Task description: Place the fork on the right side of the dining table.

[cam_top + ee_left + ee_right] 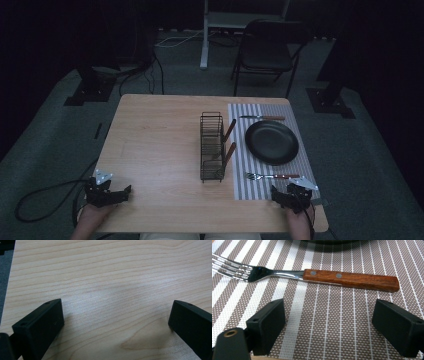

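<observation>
A fork (272, 176) with a wooden handle lies on the striped placemat (242, 185) just ahead of my right gripper (290, 194). In the right gripper view the fork (347, 278) lies crosswise beyond my open right gripper (328, 320), whose jaws stand wide apart over the placemat (327, 315). A black plate (271, 142) sits in the mat's middle, and a wooden-handled knife (262, 118) lies behind it. My left gripper (107, 192) rests at the table's near left corner; in the left gripper view the left gripper (116, 320) is open over bare wood.
A black wire rack (212, 146) stands mid-table with two wooden-handled utensils (229, 142) leaning in it. The wooden table (155, 150) has bare room on its left half. A chair (267, 50) and a desk leg (204, 35) stand beyond the table.
</observation>
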`<state>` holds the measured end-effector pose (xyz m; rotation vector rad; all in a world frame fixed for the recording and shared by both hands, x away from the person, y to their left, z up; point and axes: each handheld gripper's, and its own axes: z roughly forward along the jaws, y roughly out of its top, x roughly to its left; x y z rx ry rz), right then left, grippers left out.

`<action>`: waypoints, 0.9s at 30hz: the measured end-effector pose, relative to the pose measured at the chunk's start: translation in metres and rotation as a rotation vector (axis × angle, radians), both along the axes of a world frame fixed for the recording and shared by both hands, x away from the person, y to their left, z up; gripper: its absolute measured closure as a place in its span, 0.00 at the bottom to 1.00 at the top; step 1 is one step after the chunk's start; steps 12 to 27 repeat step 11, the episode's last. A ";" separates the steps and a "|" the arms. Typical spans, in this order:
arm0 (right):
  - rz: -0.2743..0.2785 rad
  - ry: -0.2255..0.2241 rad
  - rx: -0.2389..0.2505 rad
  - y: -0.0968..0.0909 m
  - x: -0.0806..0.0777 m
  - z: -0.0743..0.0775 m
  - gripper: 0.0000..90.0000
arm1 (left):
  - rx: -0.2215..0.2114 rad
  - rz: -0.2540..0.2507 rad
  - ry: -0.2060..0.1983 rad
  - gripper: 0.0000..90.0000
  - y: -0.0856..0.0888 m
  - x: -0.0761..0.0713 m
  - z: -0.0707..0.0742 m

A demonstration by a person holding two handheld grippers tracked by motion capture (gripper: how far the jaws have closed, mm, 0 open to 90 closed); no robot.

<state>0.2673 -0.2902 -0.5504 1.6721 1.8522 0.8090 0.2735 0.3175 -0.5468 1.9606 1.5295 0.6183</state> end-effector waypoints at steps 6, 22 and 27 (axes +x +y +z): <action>0.001 0.001 -0.003 0.000 0.000 0.000 0.12 | -0.001 0.000 0.000 0.00 0.000 0.000 0.000; -0.003 0.001 -0.003 0.000 0.000 0.000 0.12 | -0.001 0.000 0.000 0.00 0.000 0.000 0.000; -0.003 0.001 -0.003 0.000 0.000 0.000 0.12 | -0.001 0.000 0.000 0.00 0.000 0.000 0.000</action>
